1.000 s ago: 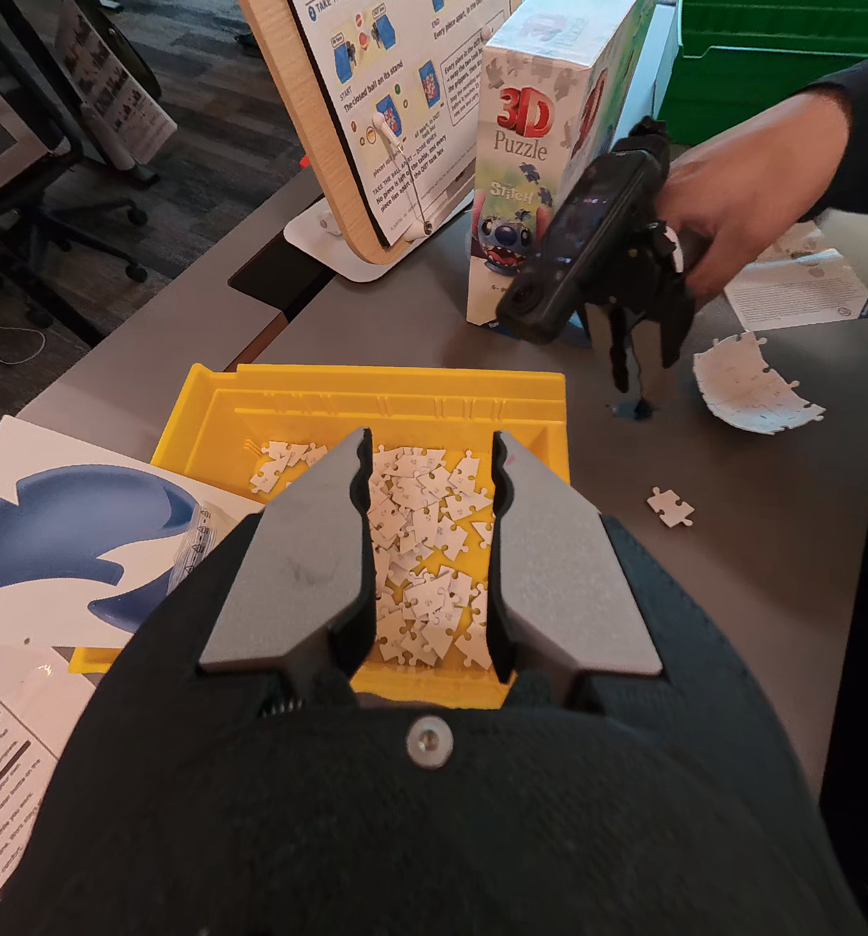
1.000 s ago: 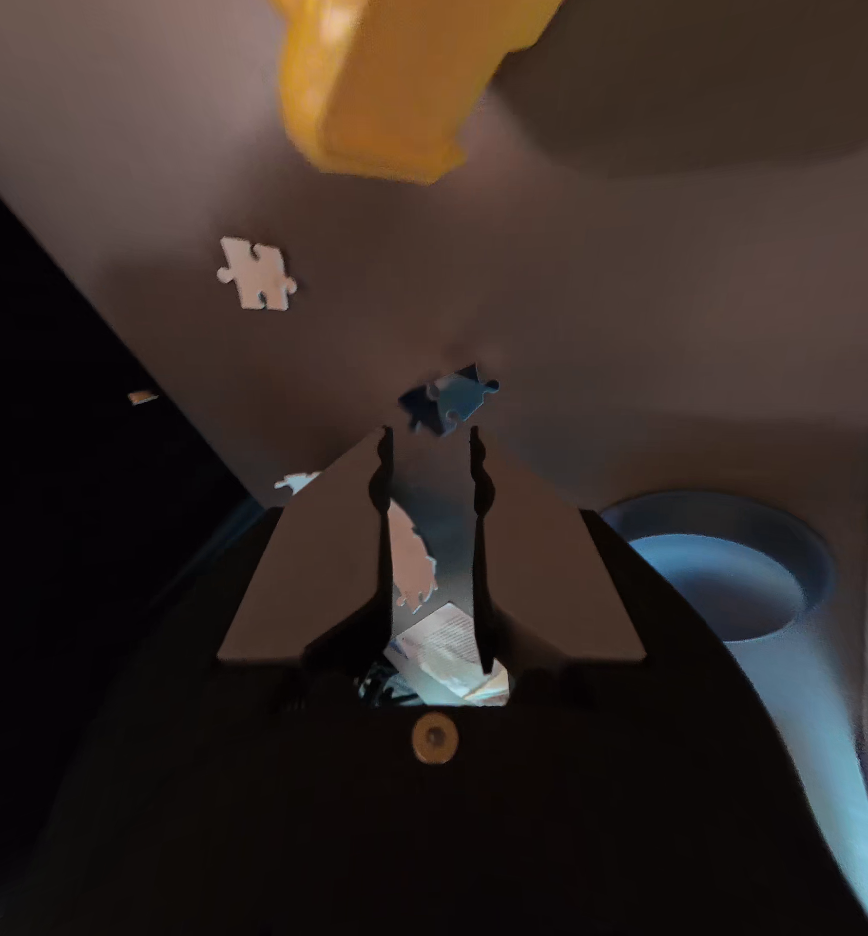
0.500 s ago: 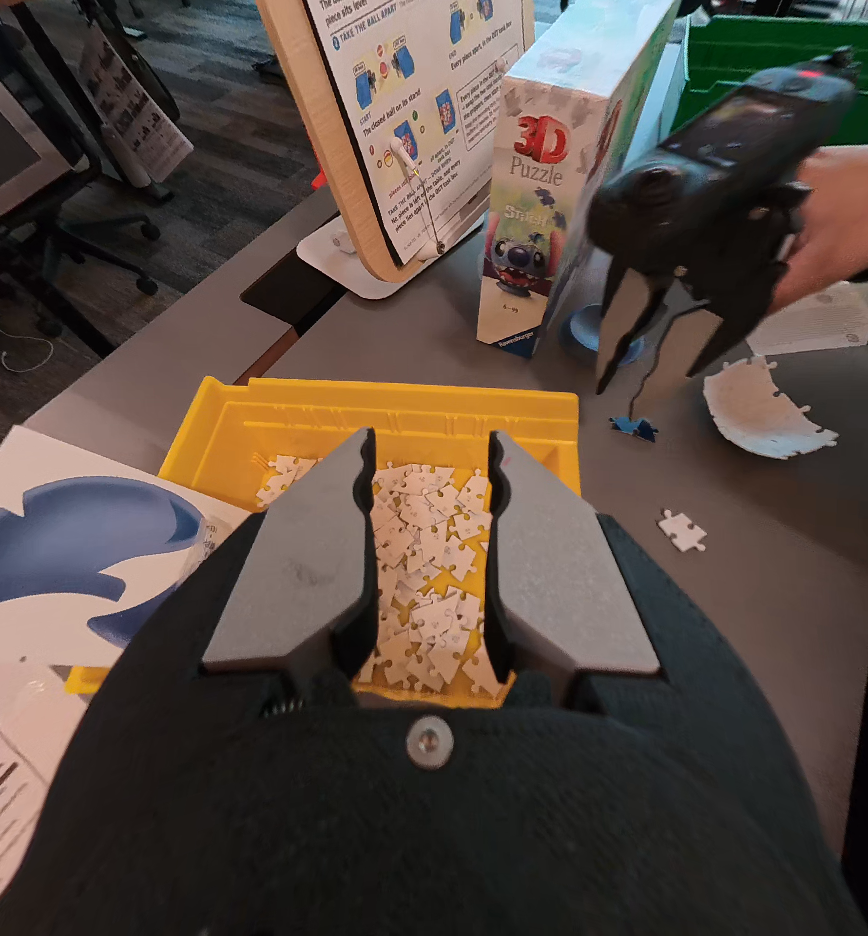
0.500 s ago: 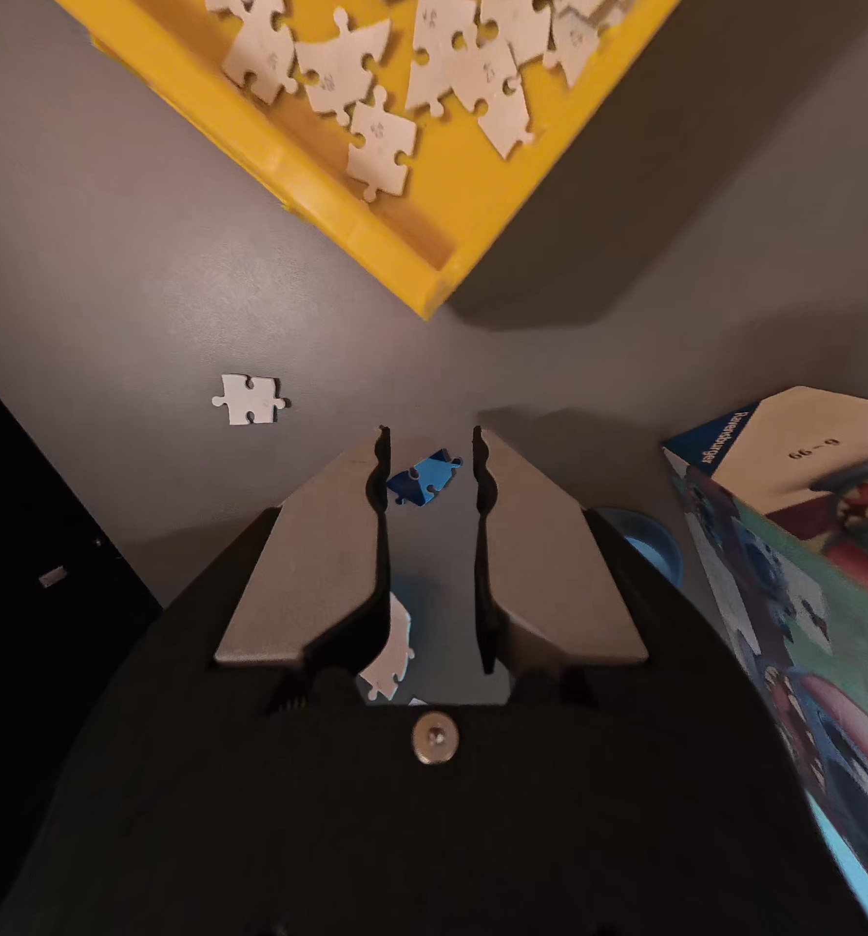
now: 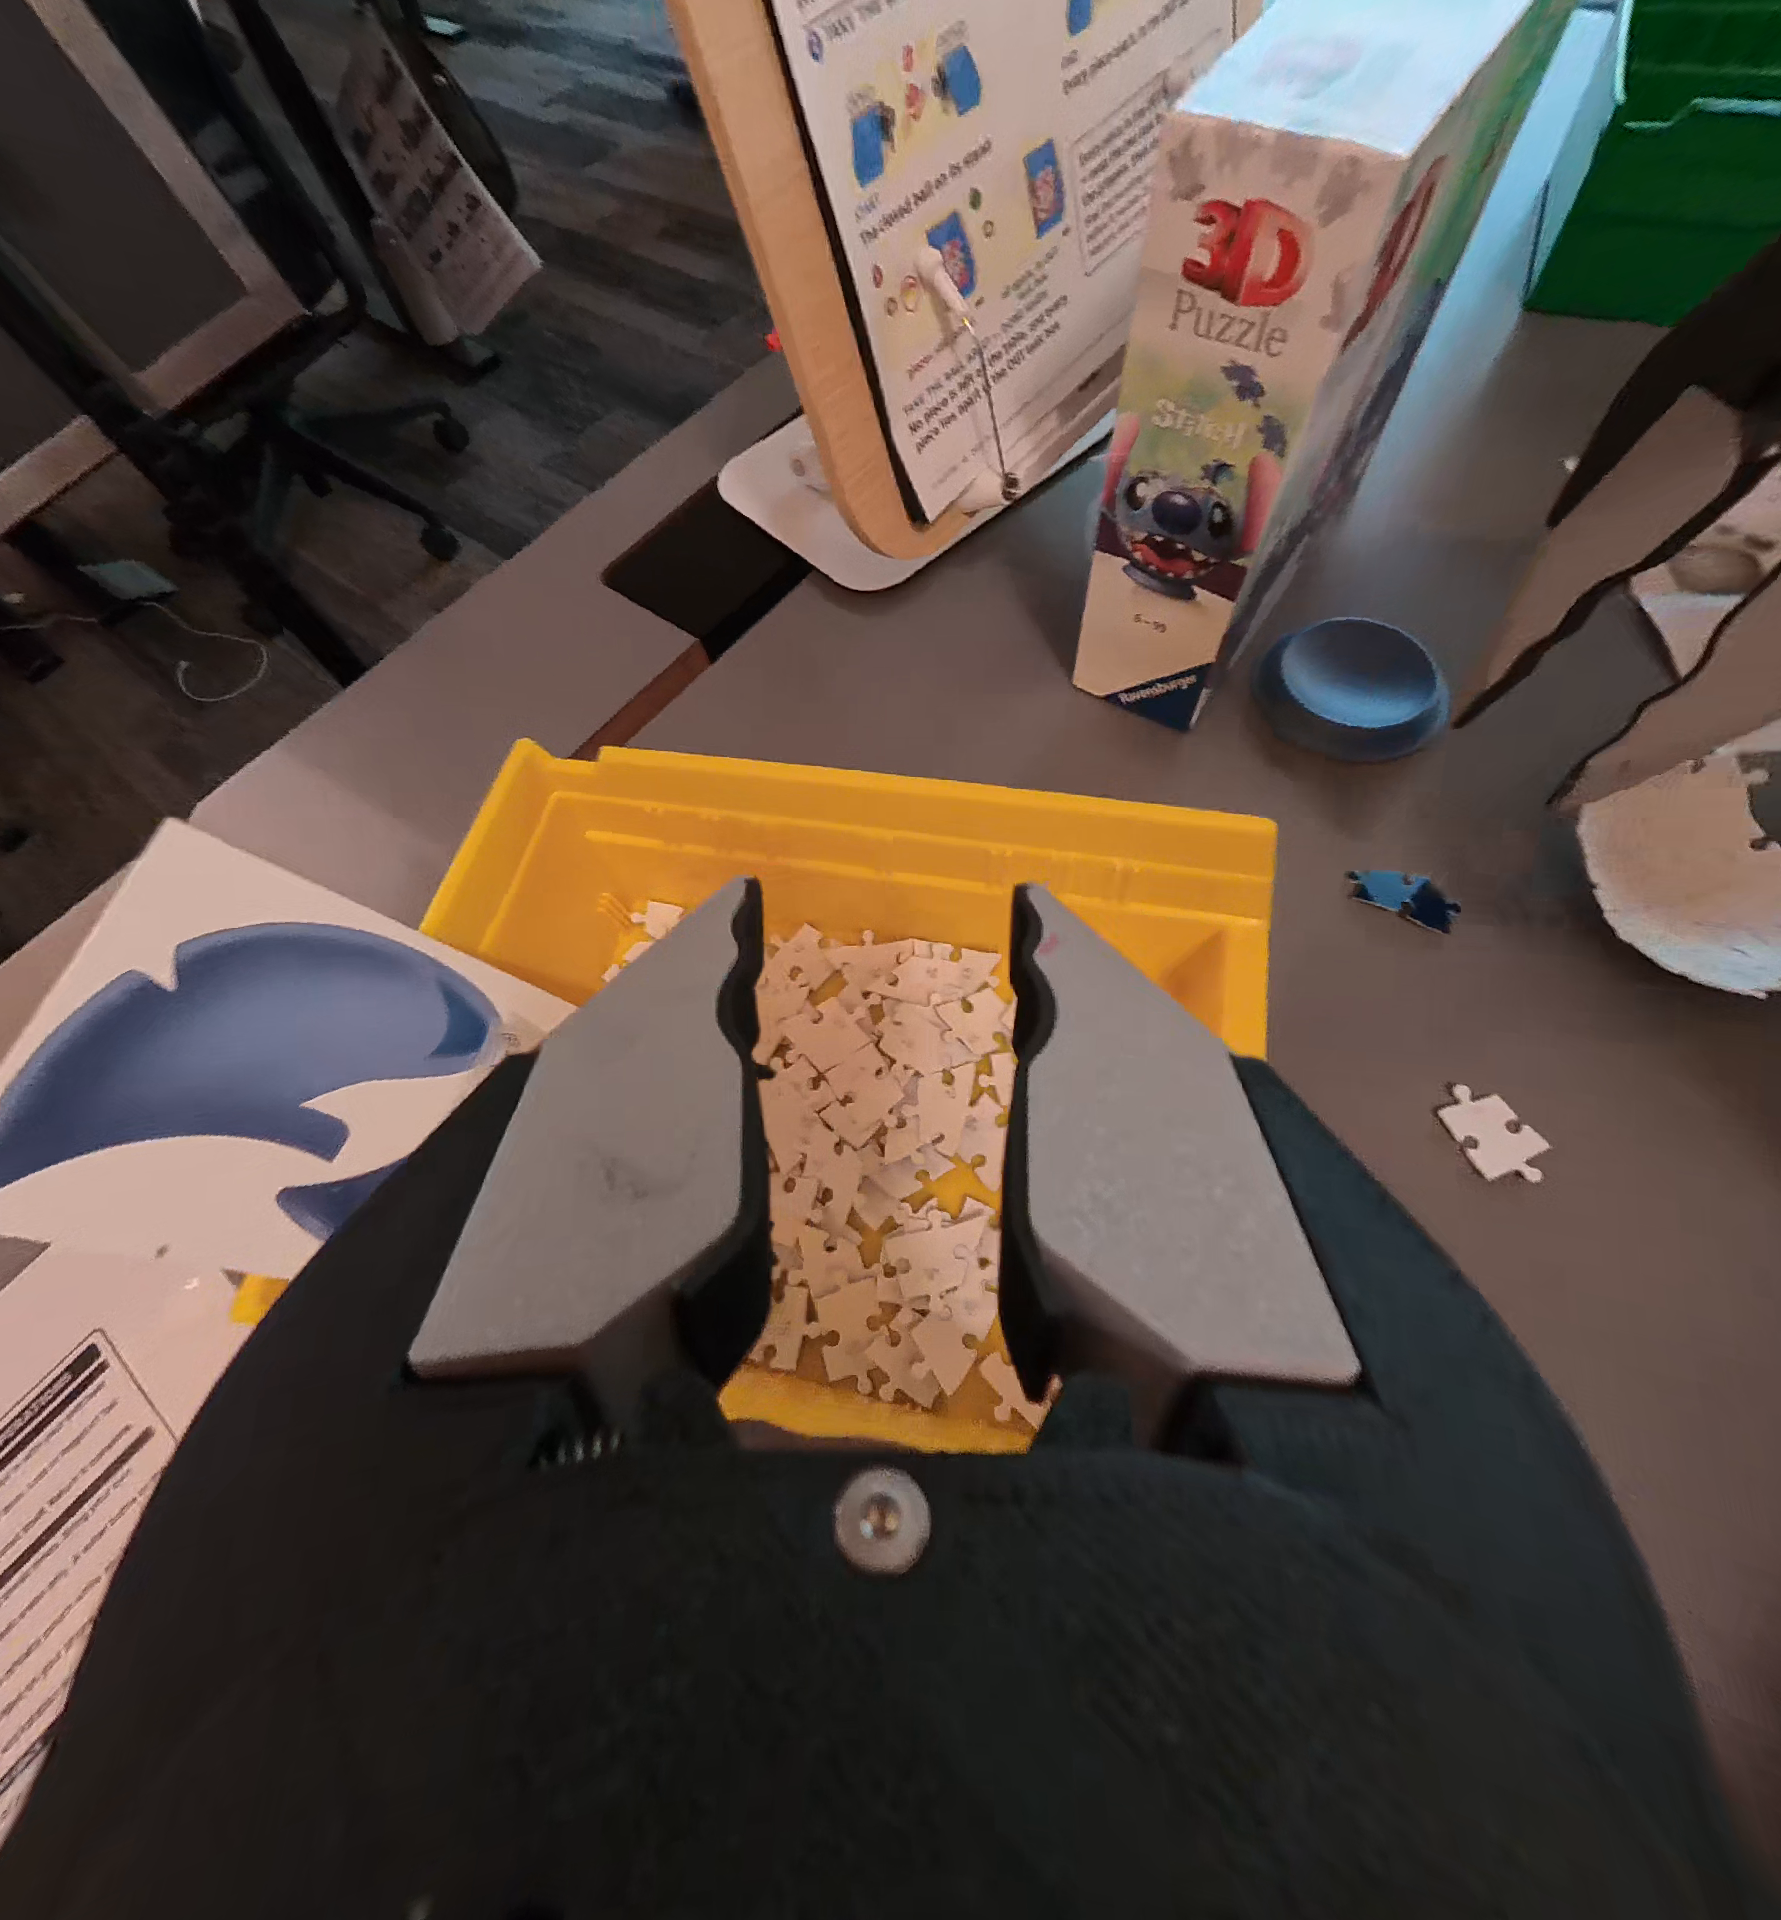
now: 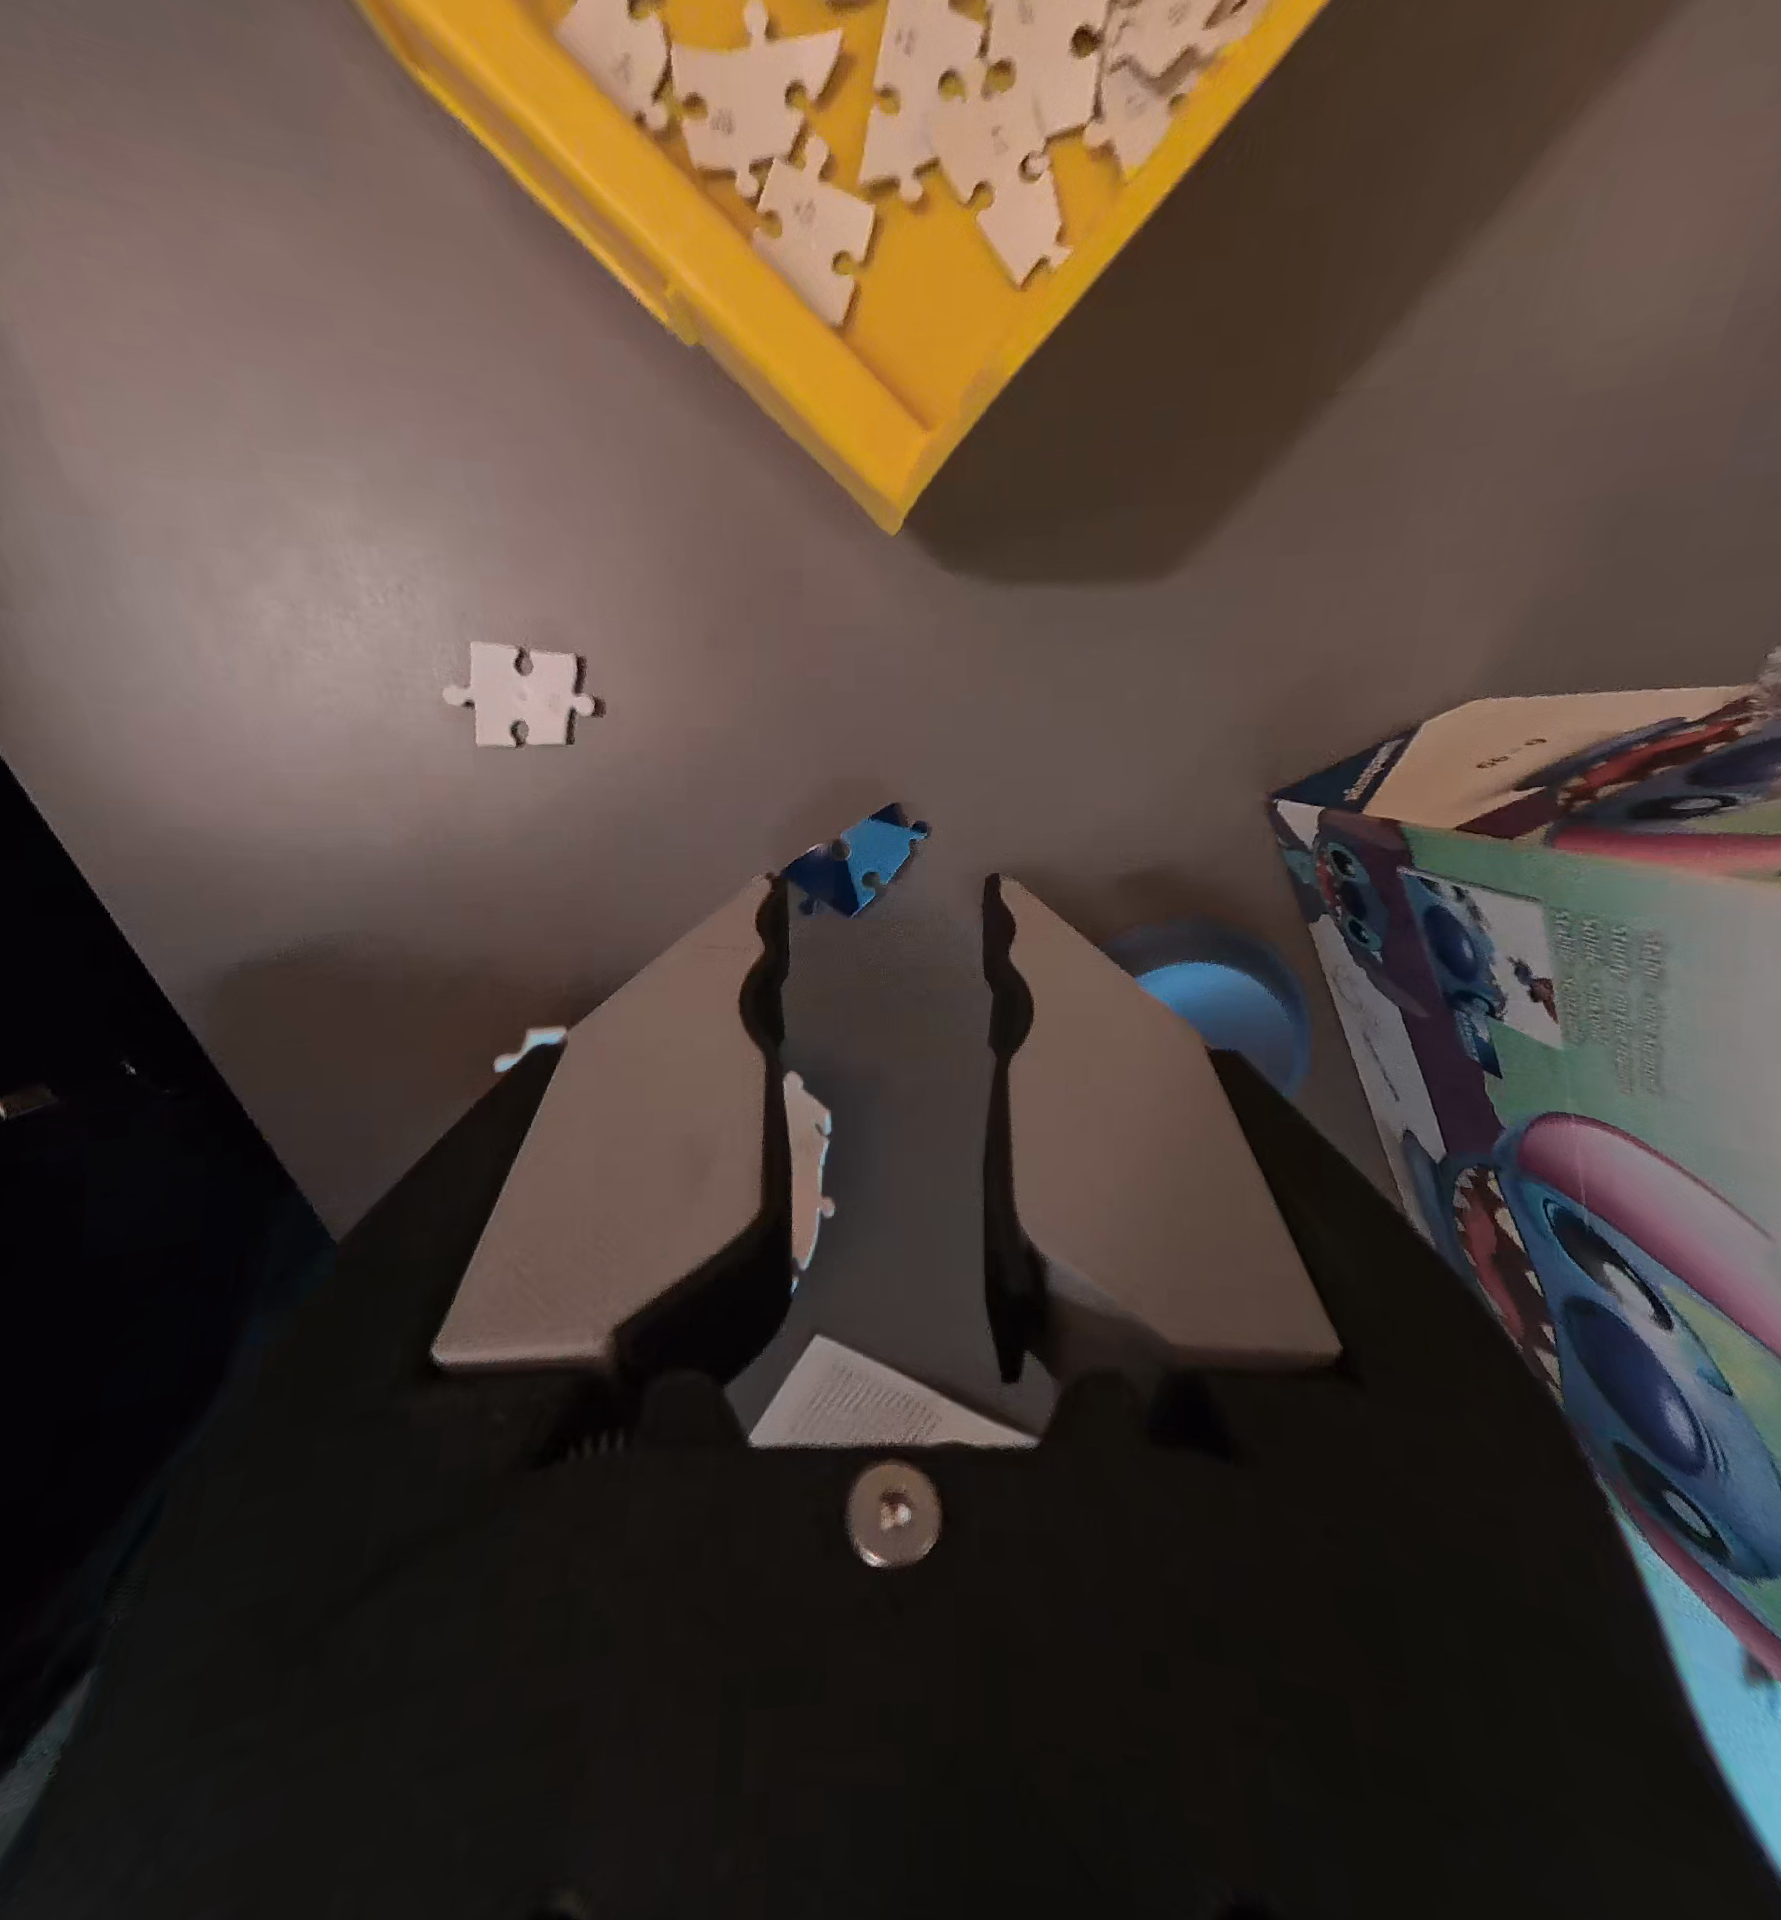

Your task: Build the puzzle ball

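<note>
Puzzle ball: unbuilt. One curved white shell section (image 5: pixel 1717 894) lies at the right of the grey tabletop (image 5: pixel 969 686), face down.

Left to right: left gripper (image 5: pixel 881 935), spread and empty, hovers over one yellow tray (image 5: pixel 896 831) heaped with white pieces, too many to count. One white loose piece (image 5: pixel 1492 1130) and one blue piece (image 5: pixel 1403 898) lie apart on the tabletop.

Right gripper (image 6: pixel 884 894), spread and empty, is nearer: the blue piece lies just beyond its fingertips, slightly left, long axis running diagonally. One box (image 5: pixel 1250 353), one blue stand (image 5: pixel 1348 681).
</note>
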Motion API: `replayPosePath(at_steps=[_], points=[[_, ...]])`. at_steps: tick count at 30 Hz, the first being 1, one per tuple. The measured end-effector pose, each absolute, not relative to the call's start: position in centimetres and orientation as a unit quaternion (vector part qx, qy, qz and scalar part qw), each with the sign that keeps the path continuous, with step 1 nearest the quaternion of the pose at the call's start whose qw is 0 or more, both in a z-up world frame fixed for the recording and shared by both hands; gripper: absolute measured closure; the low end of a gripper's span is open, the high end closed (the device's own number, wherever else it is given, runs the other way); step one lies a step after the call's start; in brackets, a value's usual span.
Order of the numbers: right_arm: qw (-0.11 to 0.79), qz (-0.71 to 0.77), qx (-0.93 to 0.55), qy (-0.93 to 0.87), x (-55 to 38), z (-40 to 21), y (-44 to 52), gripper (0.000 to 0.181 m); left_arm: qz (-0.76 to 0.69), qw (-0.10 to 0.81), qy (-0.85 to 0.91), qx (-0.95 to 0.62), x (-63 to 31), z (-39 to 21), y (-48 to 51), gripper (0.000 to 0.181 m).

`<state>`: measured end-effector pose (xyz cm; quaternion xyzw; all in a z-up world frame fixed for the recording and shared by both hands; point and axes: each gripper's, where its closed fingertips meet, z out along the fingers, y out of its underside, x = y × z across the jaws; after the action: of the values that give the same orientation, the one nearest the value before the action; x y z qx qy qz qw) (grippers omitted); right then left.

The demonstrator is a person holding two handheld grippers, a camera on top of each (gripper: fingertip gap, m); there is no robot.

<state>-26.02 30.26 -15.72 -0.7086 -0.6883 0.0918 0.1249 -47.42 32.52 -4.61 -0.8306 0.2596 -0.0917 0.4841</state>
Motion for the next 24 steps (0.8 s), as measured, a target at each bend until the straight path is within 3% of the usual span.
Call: replayPosePath(at_steps=[10, 19, 21, 22, 24], points=[[0.233, 0.243, -0.642, -0.689, -37.4, -10.2, 30.6, 0.139, -0.083, 0.513, 0.202, -0.830, -52.8, -3.2, 33.2, 0.135], [0.112, 0.240, -0.614, -0.744, -51.0, -15.6, 29.3, 0.149, -0.114, 0.529, 0.203, -0.816, -53.1, -2.1, 33.1, 0.135], [0.088, 0.251, -0.615, -0.743, -52.9, -16.7, 29.1, 0.157, -0.080, 0.516, 0.202, -0.828, -53.8, -2.9, 33.3, 0.144], [0.072, 0.253, -0.618, -0.741, -53.4, -17.2, 29.1, 0.163, -0.060, 0.517, 0.195, -0.831, -54.4, -3.1, 33.5, 0.131], [0.076, 0.241, -0.629, -0.736, -54.4, -17.8, 30.3, 0.155, -0.047, 0.507, 0.180, -0.842, -55.5, -3.7, 33.5, 0.135]])
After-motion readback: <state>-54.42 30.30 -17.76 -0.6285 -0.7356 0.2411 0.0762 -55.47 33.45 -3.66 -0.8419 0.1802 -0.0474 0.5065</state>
